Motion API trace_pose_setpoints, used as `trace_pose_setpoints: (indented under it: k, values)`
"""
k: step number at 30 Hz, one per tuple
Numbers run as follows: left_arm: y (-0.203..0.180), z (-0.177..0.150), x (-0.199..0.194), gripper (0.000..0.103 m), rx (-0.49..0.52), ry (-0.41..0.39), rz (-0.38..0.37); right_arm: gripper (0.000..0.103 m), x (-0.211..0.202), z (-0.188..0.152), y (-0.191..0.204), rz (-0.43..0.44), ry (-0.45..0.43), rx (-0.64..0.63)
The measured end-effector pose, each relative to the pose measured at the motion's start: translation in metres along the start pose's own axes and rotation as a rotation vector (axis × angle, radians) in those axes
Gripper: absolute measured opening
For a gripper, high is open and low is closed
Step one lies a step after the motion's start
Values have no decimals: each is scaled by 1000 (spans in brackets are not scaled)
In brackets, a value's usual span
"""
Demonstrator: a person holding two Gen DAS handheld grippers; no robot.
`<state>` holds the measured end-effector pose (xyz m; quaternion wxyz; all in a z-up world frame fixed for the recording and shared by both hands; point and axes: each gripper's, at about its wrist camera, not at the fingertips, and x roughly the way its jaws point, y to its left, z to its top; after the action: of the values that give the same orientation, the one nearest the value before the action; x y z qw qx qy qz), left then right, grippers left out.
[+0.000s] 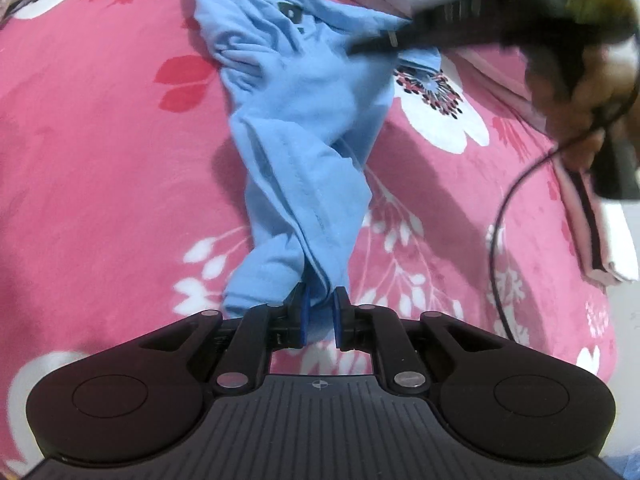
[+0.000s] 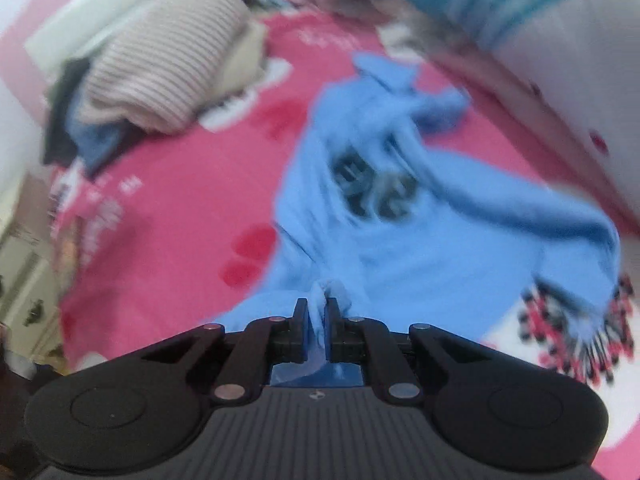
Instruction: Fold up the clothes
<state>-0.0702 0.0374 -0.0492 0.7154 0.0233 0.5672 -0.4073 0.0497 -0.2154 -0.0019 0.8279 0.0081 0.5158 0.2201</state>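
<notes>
A light blue shirt (image 1: pixel 304 120) lies crumpled and stretched into a twisted band on a pink flowered bedspread (image 1: pixel 100 140). My left gripper (image 1: pixel 320 308) is shut on its near end, the cloth bunched between the blue pads. At the upper right of the left wrist view the right gripper's black body (image 1: pixel 460 24), blurred, reaches down onto the shirt's far part. In the right wrist view the shirt (image 2: pixel 420 240) spreads ahead with a dark print (image 2: pixel 372 188), and my right gripper (image 2: pixel 318 316) is shut on a pinched fold of it.
A folded pile with a striped beige top (image 2: pixel 160 76) sits at the far left of the bed. Pink and white bedding (image 1: pixel 592 216) lies along the right side, with a black cable (image 1: pixel 504 216) hanging over it. A hand (image 1: pixel 576 92) grips the right tool.
</notes>
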Motion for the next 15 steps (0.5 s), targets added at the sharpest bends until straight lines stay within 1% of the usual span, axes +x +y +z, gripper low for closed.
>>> trace_pose_setpoints:
  k: [3, 4, 5, 7, 10, 12, 15]
  values:
    - [6, -5, -15, 13, -11, 1, 19, 7, 3, -5, -3, -3, -13, 16]
    - [7, -7, -19, 18, -5, 3, 38, 7, 2, -4, 0, 7, -28, 11]
    - [10, -9, -24, 21, -2, 4, 62, 7, 0, -3, 3, 16, -43, 5]
    - [18, -14, -33, 21, -16, 0, 99, 7, -7, 0, 14, 53, -80, -40]
    - [40, -14, -43, 21, -89, -23, 165, 7, -18, 10, 37, 142, -122, -136]
    - [58, -11, -50, 21, -154, -55, 205, 7, -18, 20, 51, 202, -130, -190]
    - [75, -3, -58, 22, -231, -115, 213, 7, -11, 38, 74, 302, -134, -276]
